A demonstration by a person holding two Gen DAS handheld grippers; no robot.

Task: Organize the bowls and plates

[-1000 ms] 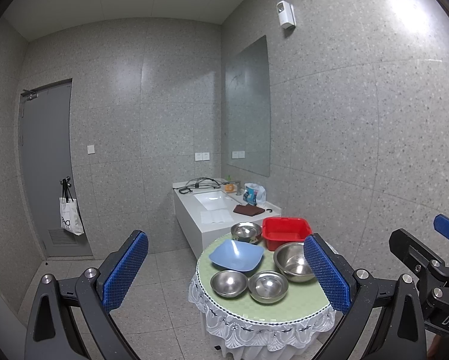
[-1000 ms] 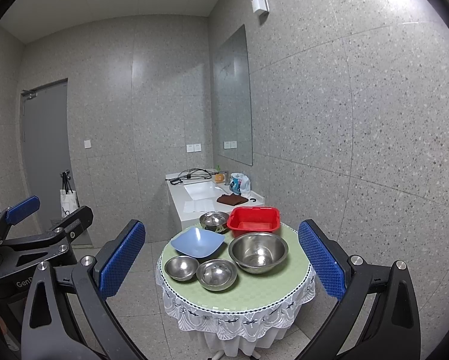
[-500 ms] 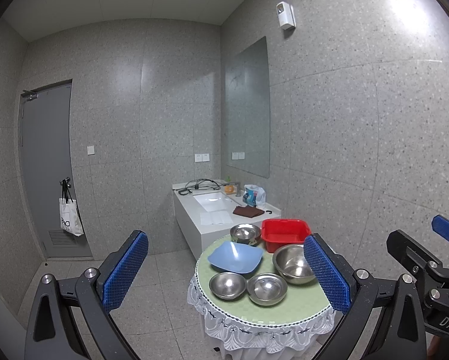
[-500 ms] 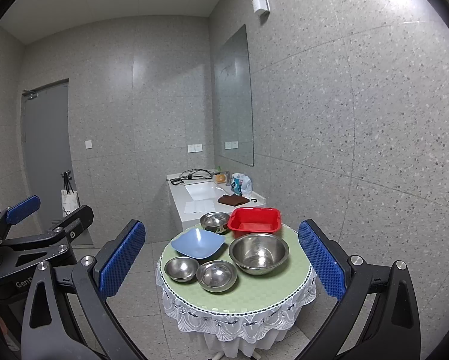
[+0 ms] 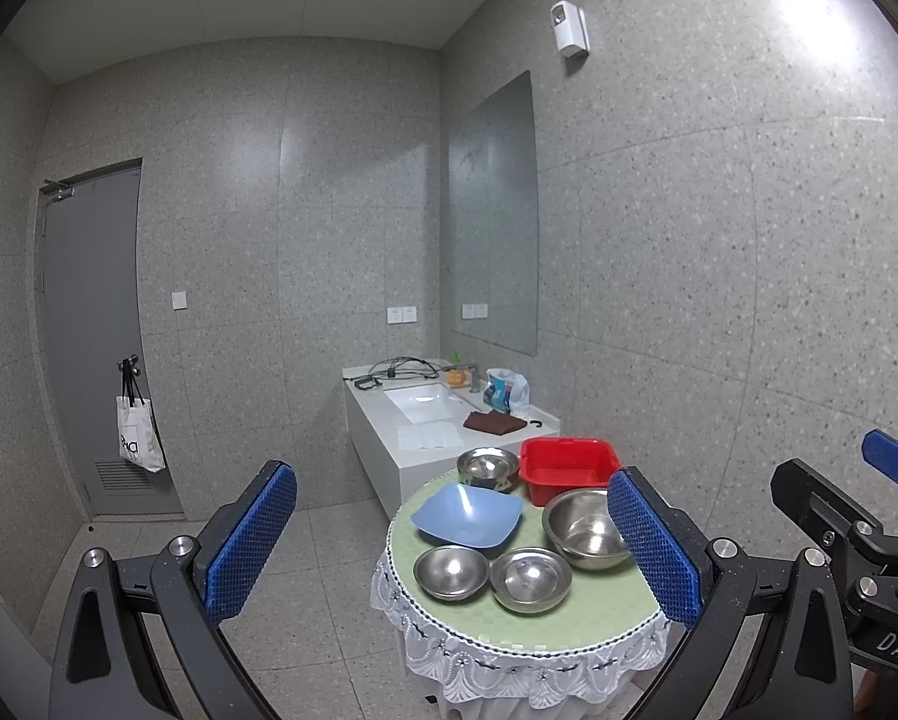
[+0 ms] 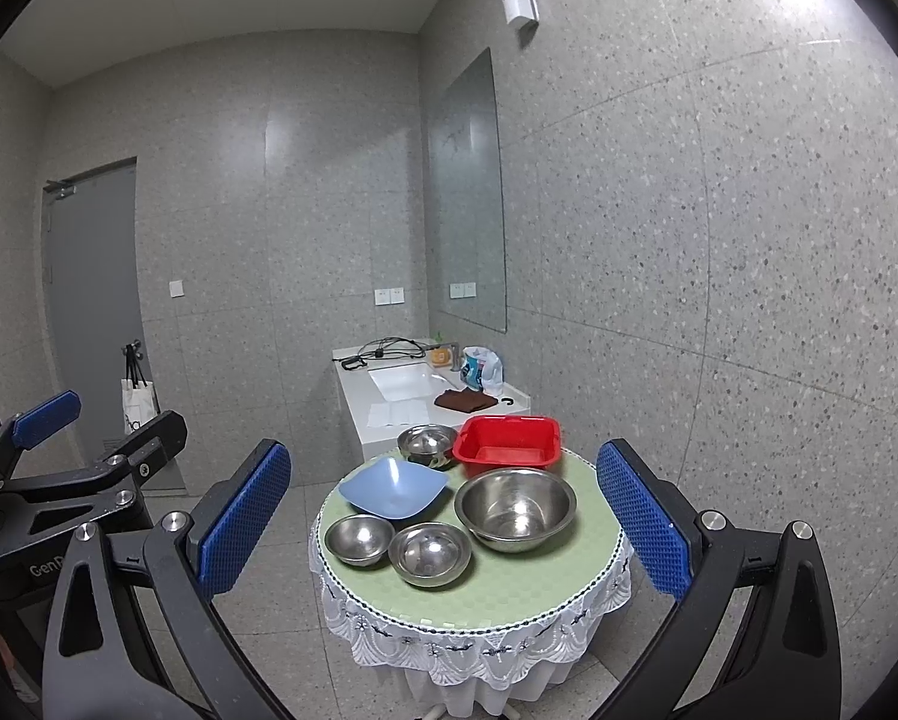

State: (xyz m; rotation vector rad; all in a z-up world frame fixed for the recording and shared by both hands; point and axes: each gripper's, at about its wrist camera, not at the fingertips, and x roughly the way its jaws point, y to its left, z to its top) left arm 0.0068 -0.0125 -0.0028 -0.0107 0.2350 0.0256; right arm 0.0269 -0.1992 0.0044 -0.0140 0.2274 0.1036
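Both hand-held tools hang well short of the table: the left gripper (image 5: pixel 452 546) and the right gripper (image 6: pixel 443 525) each have their blue pads spread wide with nothing between them. All the dishes sit on the round table (image 6: pixel 545 585) in the lower centre of both views: a large steel bowl (image 6: pixel 515 507) right of centre, two small steel bowls (image 6: pixel 359 539) (image 6: pixel 430 552) touching or nearly touching at the near left, a blue square dish (image 6: pixel 392 486) just behind them, a fourth steel bowl (image 6: pixel 428 443) at the back, and a red tub (image 6: pixel 507 443) beside it in the upper right of the cluster. Nothing is stacked yet, so the task looks barely begun. The main risk I see is crowding: the small bowls and the blue dish lie so close that a pad lowered onto one rim would likely nudge its neighbour, and smooth steel could slip from a shallow pinch. The lace cloth (image 6: pixel 473 639) overhangs the edge and could snag a low finger. The near-right part of the tabletop is bare, which gives room to come in over the front edge; the wall at right and the sink counter (image 6: pixel 389 405) behind limit approach from those sides, while floor at lower left is open.
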